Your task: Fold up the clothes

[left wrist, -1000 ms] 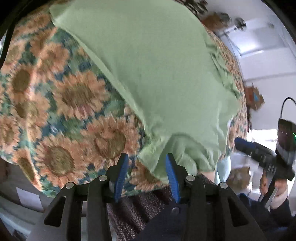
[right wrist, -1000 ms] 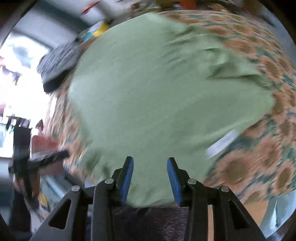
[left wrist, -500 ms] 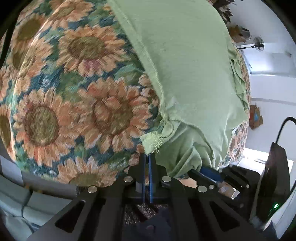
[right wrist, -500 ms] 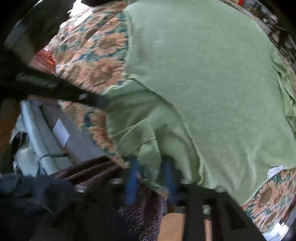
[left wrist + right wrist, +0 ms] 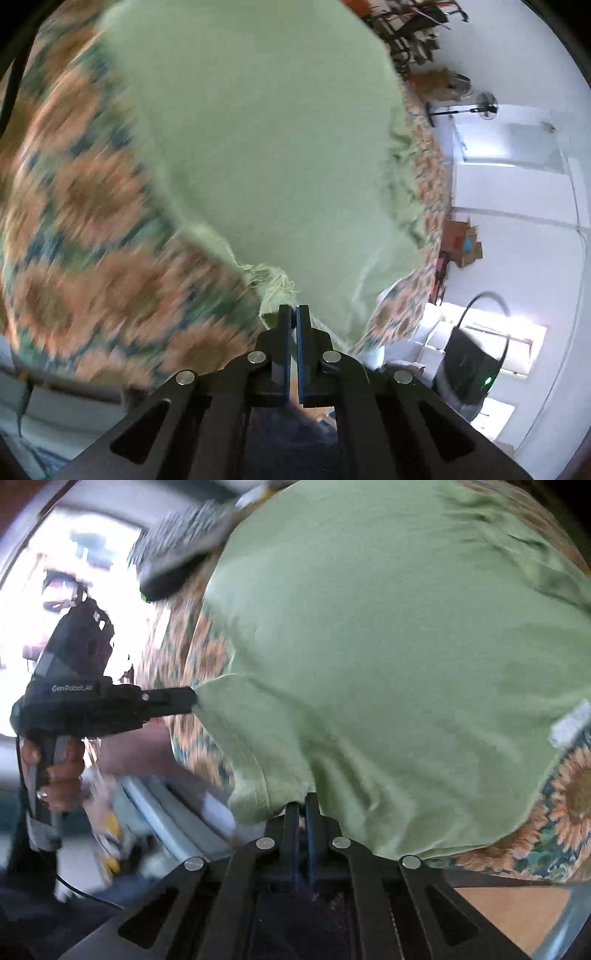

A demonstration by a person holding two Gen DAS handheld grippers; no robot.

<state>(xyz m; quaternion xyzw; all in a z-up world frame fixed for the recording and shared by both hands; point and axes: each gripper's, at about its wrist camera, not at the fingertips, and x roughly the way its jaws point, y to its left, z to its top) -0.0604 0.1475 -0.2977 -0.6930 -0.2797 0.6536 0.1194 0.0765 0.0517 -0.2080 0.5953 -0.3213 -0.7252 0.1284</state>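
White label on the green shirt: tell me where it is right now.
In the right wrist view, the white label sits at the far right edge of the green shirt, just above the sunflower-print cloth the shirt lies on.

Lived-in home, storage corner included.
Sunflower-print cloth (image 5: 92, 229) spread over a table, standing fan (image 5: 484, 105) against white walls, cardboard boxes (image 5: 460, 242) stacked by the wall, bright window (image 5: 74, 565) behind.

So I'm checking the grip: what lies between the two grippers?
In the right wrist view, only the green shirt's hem spans from the left gripper to the right gripper.
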